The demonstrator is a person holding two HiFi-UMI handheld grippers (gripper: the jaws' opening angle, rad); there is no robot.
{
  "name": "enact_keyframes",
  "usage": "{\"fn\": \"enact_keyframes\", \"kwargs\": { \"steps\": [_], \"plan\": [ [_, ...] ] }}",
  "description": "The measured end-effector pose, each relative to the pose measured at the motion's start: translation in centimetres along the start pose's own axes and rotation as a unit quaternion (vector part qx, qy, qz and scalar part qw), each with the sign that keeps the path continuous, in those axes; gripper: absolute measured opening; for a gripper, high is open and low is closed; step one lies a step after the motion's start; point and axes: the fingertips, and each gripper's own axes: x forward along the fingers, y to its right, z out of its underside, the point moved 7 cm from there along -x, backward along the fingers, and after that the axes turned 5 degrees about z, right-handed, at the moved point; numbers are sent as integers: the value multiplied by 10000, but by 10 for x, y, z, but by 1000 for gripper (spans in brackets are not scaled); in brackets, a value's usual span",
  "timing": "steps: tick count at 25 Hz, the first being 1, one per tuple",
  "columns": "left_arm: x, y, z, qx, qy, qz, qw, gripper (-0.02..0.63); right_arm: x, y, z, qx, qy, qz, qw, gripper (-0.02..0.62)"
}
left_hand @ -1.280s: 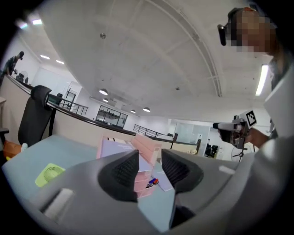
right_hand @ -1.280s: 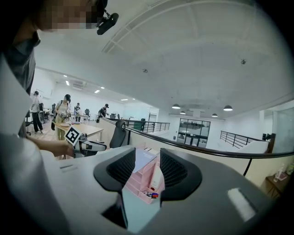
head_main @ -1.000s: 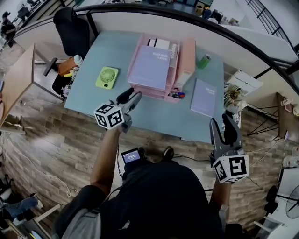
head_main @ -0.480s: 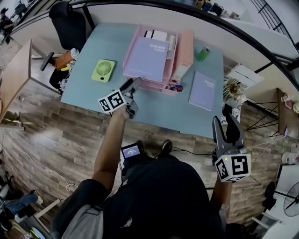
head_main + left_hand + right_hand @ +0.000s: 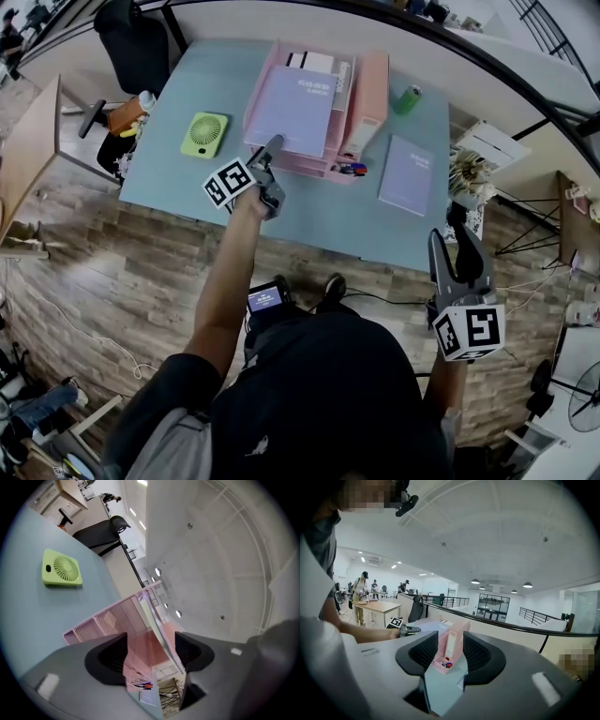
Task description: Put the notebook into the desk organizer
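A green desk fan (image 5: pixel 205 134) lies at 10 o'clock, the left gripper (image 5: pixel 272 169), jaws just opened, loosely straddles the edge of the lavender notebook (image 5: pixel 292 110) atop the pink desk organizer (image 5: pixel 373 101) at 12, and the right gripper (image 5: pixel 448 232) hangs spread and empty at 4

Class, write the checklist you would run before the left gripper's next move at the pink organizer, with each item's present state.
1. Left gripper jaws apart: ok; they have just been opening, with the edge of the notebook between them.
2. Pads touching the notebook: cannot tell.
3. Notebook resting on the desk organizer: ok.
4. Right gripper open, empty: ok.
5. Second notebook lying free on the table: ok.
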Motion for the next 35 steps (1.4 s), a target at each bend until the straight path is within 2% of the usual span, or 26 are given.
{"fn": "enact_keyframes", "kwargs": {
  "steps": [5,8,12,21,35],
  "plan": [
    [5,-5,0,-142,23,-146,9998,331,1,1,4,40,-1,-2,10000,155],
    [9,-1,0,-265,45,7,9996,269,4,2,8,64,-22,-5,10000,155],
    [12,6,-1,-447,88,221,9987,141,8,0,10,68,-81,-37,9999,155],
    [1,11,3,-992,262,30,9947,110,14,-1,9,87,-59,-114,9999,155],
    [-66,29,31,-1218,532,-60,9911,89,21,-12,14,115,-26,-327,9994,155]
  ]
}}
